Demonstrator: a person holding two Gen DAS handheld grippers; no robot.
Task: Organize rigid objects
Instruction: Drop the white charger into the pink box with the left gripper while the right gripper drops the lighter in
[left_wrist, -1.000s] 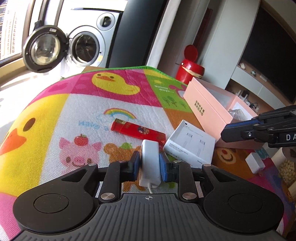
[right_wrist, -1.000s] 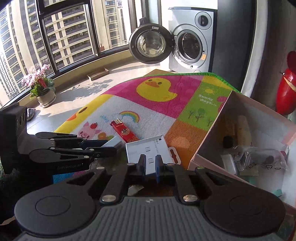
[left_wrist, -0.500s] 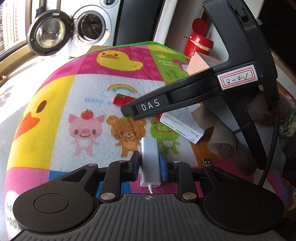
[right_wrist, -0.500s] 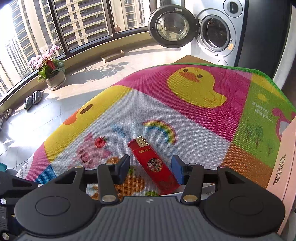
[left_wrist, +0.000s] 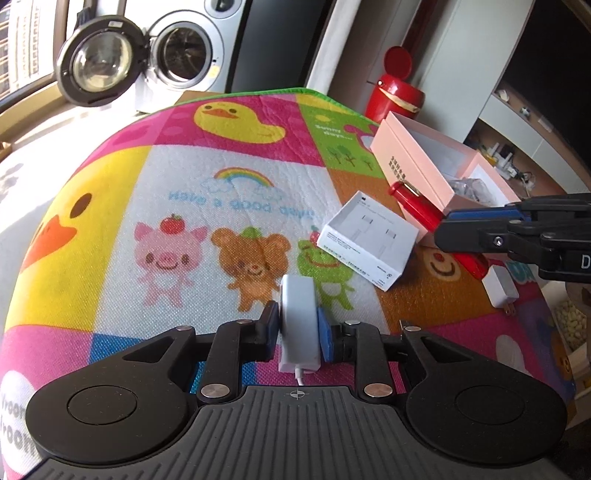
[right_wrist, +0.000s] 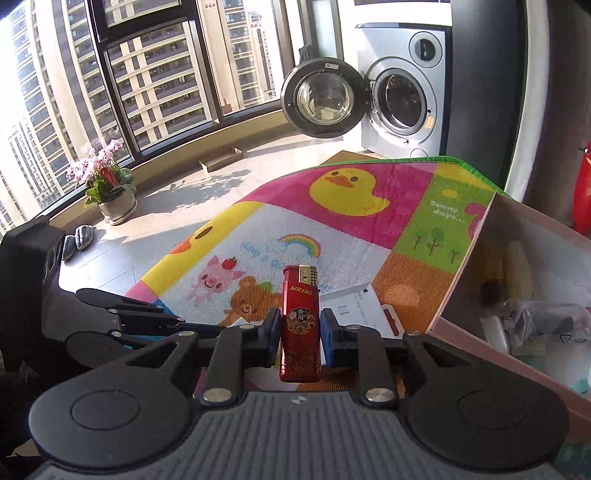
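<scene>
left tongs (left_wrist: 298, 328): still clamped on white charger (left_wrist: 298, 314) | right tongs (right_wrist: 298, 332): closing on red lighter (right_wrist: 299, 325), now lifted off mat (right_wrist: 332, 229)

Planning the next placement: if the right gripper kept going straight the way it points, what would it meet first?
Probably the colourful cartoon play mat, near its bear print. The right gripper, jaws closing on the red lighter, points down at it; the white cable box lies just right of that line. Depth is unclear.

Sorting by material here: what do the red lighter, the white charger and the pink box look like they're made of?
Red lighter: glossy plastic body with printed label, gold metal cap; shut jaws hold it. White charger: smooth matte plastic, likely, with rounded edges. Pink box: probably cardboard, matte, with thin flat walls and a white lining.
</scene>
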